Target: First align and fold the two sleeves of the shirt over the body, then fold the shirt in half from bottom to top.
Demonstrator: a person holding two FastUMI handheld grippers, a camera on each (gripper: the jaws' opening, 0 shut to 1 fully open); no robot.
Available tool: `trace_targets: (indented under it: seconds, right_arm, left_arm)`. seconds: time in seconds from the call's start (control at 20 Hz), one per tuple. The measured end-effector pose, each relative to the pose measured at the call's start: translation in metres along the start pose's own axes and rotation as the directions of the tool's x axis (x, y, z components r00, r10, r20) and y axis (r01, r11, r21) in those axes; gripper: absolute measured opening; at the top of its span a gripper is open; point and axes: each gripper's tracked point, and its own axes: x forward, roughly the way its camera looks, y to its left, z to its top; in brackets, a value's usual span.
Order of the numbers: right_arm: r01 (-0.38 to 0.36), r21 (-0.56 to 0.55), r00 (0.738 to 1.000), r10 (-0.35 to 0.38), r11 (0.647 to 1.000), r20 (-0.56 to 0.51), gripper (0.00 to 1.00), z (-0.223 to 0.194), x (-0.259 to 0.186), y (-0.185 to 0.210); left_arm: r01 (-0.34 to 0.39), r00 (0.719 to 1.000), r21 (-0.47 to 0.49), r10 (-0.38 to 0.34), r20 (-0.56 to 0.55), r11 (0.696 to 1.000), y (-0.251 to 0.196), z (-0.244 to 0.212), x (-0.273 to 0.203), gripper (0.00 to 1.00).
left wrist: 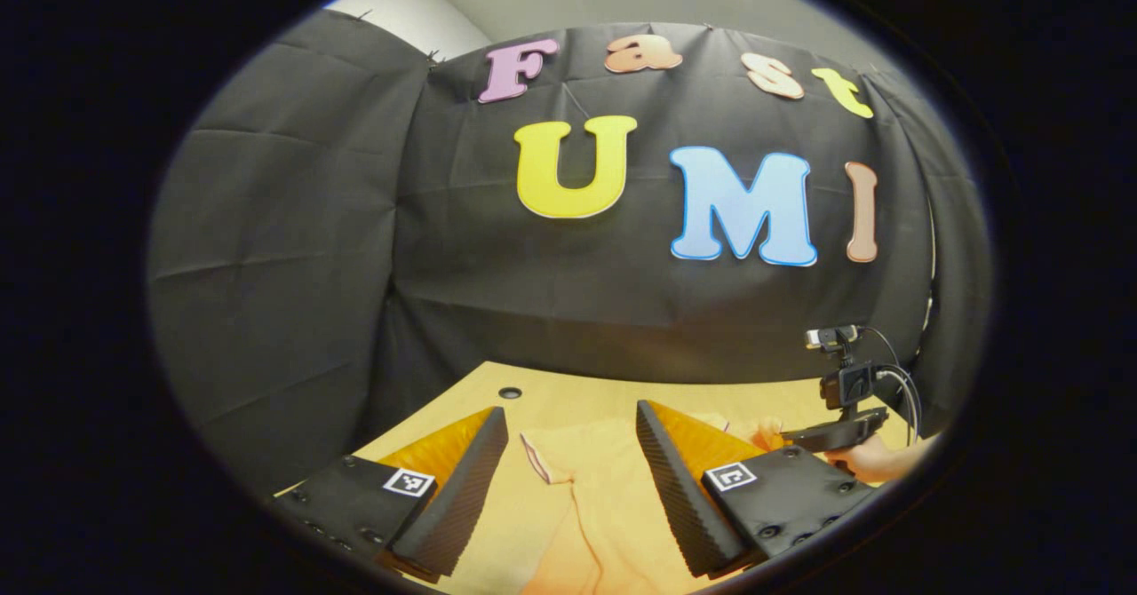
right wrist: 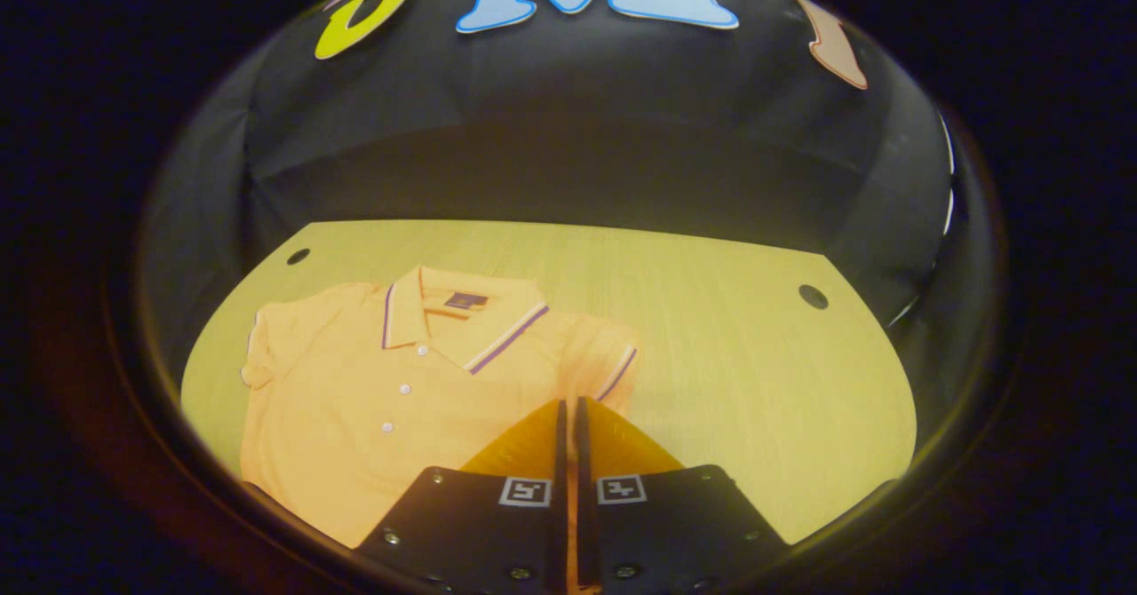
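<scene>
Left gripper view: low over the table (left wrist: pixel 568 391), tilted up at the booth's far wall — the other gripper (left wrist: pixel 835 435) off to the right. Right gripper view: higher, angled down across the tabletop. Shared — the orange shirt (right wrist: pixel 373 391) and the wooden table.

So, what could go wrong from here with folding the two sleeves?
1. The left gripper has its jaws wide open over a sleeve of the orange polo shirt; closing may miss the sleeve's edge.
2. The right gripper has its jaws almost together by the other sleeve's striped cuff; a thin hold could slip when lifted.
</scene>
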Motion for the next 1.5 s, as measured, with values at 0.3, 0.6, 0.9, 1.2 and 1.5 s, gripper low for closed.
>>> trace_targets:
  seconds: [0.3,0.6,0.9,1.2,1.5]
  right_arm:
    - [-0.014,0.001,0.999,0.014,1.000,-0.050,0.18,-0.011,0.000,0.011]
    - [0.010,0.015,1.000,-0.011,1.000,0.014,0.71,0.006,-0.026,0.016]
    - [0.045,0.017,0.993,-0.047,0.999,0.112,0.91,0.030,-0.077,0.029]
    - [0.099,0.026,0.968,-0.102,0.995,0.231,0.91,0.049,-0.151,0.042]
    - [0.108,0.089,0.941,-0.130,0.990,0.313,0.91,0.063,-0.218,0.049]
  left_arm:
    - [0.002,1.000,-0.012,-0.002,-0.006,1.000,0.017,-0.005,0.013,0.96]
    - [0.061,0.998,-0.014,-0.061,-0.022,0.998,0.018,-0.014,0.039,0.96]
    - [0.149,0.988,-0.017,-0.149,-0.049,0.989,0.018,-0.031,0.081,0.95]
    - [0.207,0.973,-0.017,-0.207,-0.101,0.978,0.024,-0.063,0.136,0.96]
    - [0.185,0.970,-0.015,-0.185,-0.160,0.983,0.024,-0.102,0.198,0.95]
